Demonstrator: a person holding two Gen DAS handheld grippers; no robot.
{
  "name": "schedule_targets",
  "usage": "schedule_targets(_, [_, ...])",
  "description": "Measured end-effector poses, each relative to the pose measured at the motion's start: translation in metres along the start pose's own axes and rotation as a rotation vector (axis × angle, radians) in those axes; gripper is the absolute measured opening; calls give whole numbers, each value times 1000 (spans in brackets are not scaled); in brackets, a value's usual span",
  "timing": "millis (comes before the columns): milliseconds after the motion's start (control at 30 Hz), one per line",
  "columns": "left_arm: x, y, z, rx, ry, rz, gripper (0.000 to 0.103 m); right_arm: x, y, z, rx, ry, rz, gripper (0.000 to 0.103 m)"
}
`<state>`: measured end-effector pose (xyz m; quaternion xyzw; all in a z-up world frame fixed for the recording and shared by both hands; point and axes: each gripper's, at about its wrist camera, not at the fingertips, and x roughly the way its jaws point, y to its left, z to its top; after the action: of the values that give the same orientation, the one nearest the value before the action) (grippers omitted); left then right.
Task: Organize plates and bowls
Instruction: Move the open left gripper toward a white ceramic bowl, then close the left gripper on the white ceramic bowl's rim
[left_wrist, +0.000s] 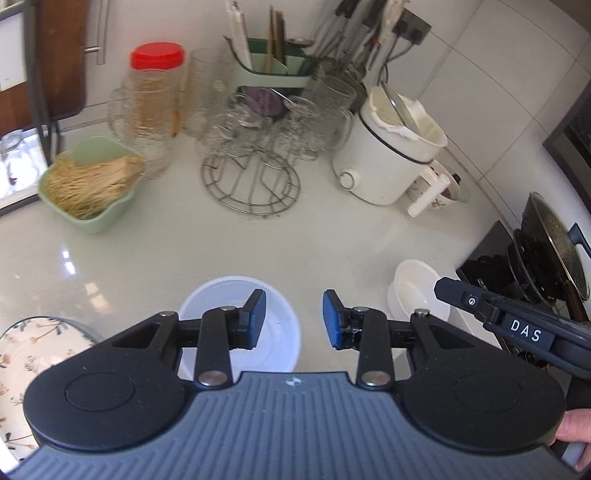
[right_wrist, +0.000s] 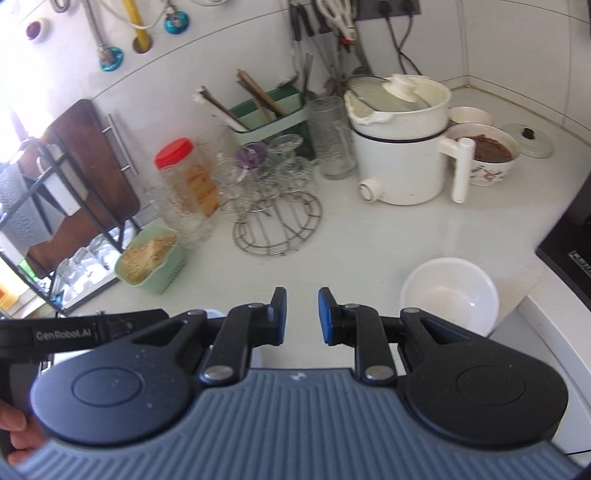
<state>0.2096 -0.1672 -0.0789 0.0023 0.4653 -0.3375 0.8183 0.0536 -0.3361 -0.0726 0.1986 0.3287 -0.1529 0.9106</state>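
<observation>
In the left wrist view my left gripper (left_wrist: 294, 319) is open and empty, hovering over a white bowl (left_wrist: 275, 325) on the white counter; the left finger overlaps the bowl. A floral plate (left_wrist: 26, 354) lies at the lower left. A second white bowl (left_wrist: 413, 291) sits to the right, beside the other gripper's body (left_wrist: 509, 325). In the right wrist view my right gripper (right_wrist: 302, 315) is open and empty above the counter, with that white bowl (right_wrist: 448, 295) to its right. The left gripper's body (right_wrist: 74, 332) shows at the left.
At the back stand a green tub of toothpicks (left_wrist: 88, 184), a red-lidded jar (left_wrist: 155, 96), a wire rack of glass cups (left_wrist: 251, 147), a white electric pot (left_wrist: 391, 147), and a filled patterned bowl (right_wrist: 484, 155). A wok on the stove (left_wrist: 550, 243) is at the right. A dish rack (right_wrist: 55, 206) stands left.
</observation>
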Motion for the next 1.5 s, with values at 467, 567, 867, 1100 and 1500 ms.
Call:
schedule_targets(467, [73, -54, -1, 63, 94, -71, 65, 7, -74, -13, 74, -59, -92, 55])
schedule_targets(567, [93, -63, -2, 63, 116, -79, 64, 14, -89, -18, 79, -71, -117, 64])
schedule_targets(867, [145, -92, 1, 37, 145, -106, 64, 40, -138, -27, 132, -66, -178, 63])
schedule_targets(1100, [177, -107, -1, -42, 188, -151, 57, 53, -172, -34, 185, -24, -175, 54])
schedule_targets(1500, [213, -118, -1, -125, 267, -138, 26, 79, -185, -33, 182, 31, -135, 27])
